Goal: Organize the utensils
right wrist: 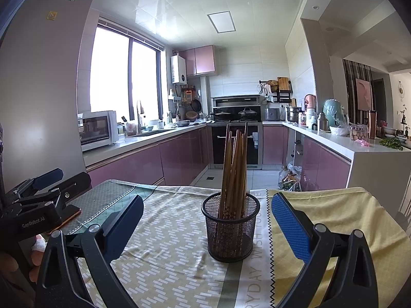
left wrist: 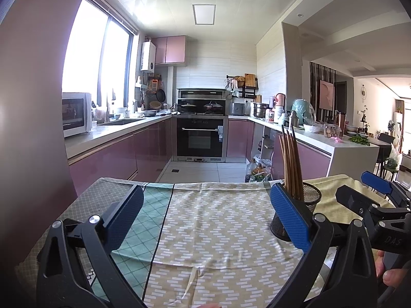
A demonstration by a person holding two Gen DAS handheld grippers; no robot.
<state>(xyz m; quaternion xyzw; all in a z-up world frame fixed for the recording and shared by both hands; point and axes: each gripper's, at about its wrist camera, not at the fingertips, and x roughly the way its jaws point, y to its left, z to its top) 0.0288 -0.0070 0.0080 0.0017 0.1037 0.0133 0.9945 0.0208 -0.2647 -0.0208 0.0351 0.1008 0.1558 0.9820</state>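
Right wrist view: right tongs (right wrist: 206, 227) gape wide and empty, the mesh cup (right wrist: 230, 229) standing just ahead between the pads.

Left tongs (left wrist: 205, 220) are also wide, holding nothing, over the counter (left wrist: 210, 220) cloth. Chopsticks (right wrist: 235, 169) stand loosely bunched in the cup: probably light, stiff, smooth wood, apt to slip, best pinched on the upper shafts; the wire cup looks tippable.

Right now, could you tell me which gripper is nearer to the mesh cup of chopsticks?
Right. The right gripper faces the mesh cup head-on, its open jaws either side of it. The left gripper sits off to the cup's left, aimed past it.
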